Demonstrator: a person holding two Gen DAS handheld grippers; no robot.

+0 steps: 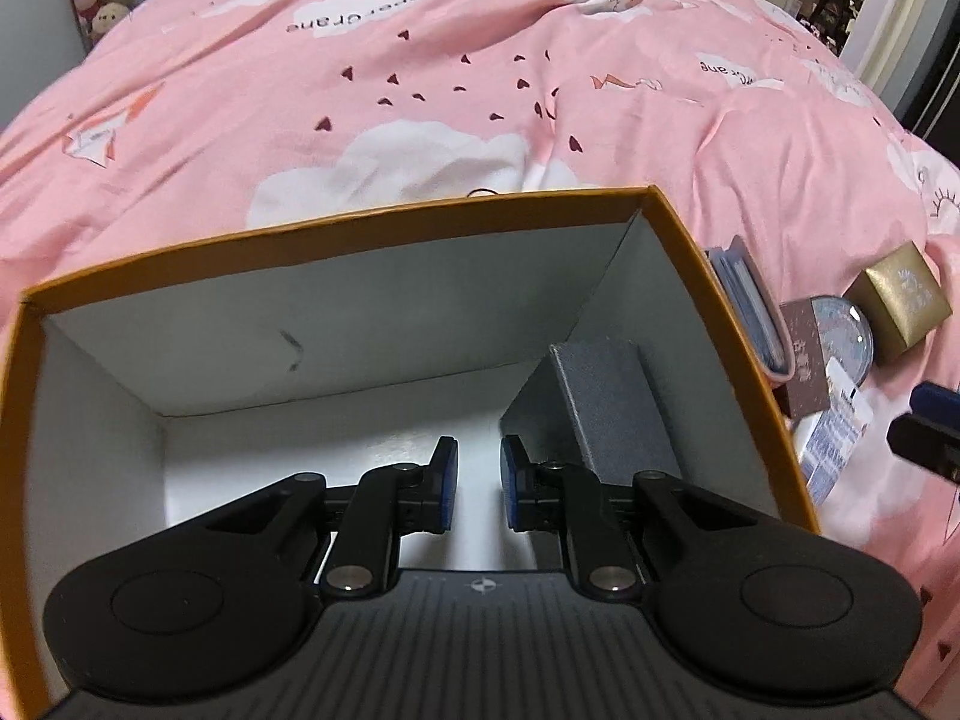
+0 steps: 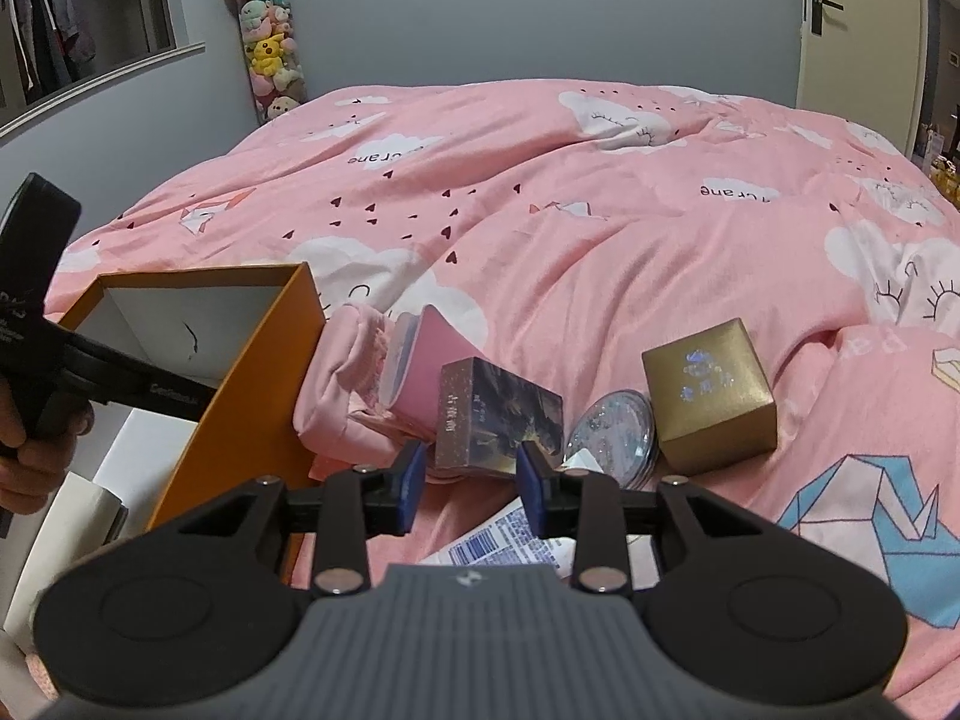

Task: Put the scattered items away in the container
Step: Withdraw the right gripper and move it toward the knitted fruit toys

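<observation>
An orange box (image 1: 360,216) with white inner walls lies on the pink duvet, and a grey box (image 1: 606,408) stands inside it at the right. My left gripper (image 1: 480,480) hangs inside the orange box, open, with nothing between its pads. In the right wrist view the orange box (image 2: 258,360) is at the left. My right gripper (image 2: 471,480) is open, its blue pads on either side of the foot of a dark patterned box (image 2: 498,414). A gold box (image 2: 708,402), a round glittery tin (image 2: 612,432) and a white printed packet (image 2: 510,540) lie close by.
A pink pouch (image 2: 354,384) with a pink card leans against the orange box. A hand (image 2: 30,456) grips the left tool at the left edge. Something white (image 2: 66,540) sits below the box's near corner. The duvet (image 2: 600,210) stretches away behind, with a plush-toy column (image 2: 270,48) at the wall.
</observation>
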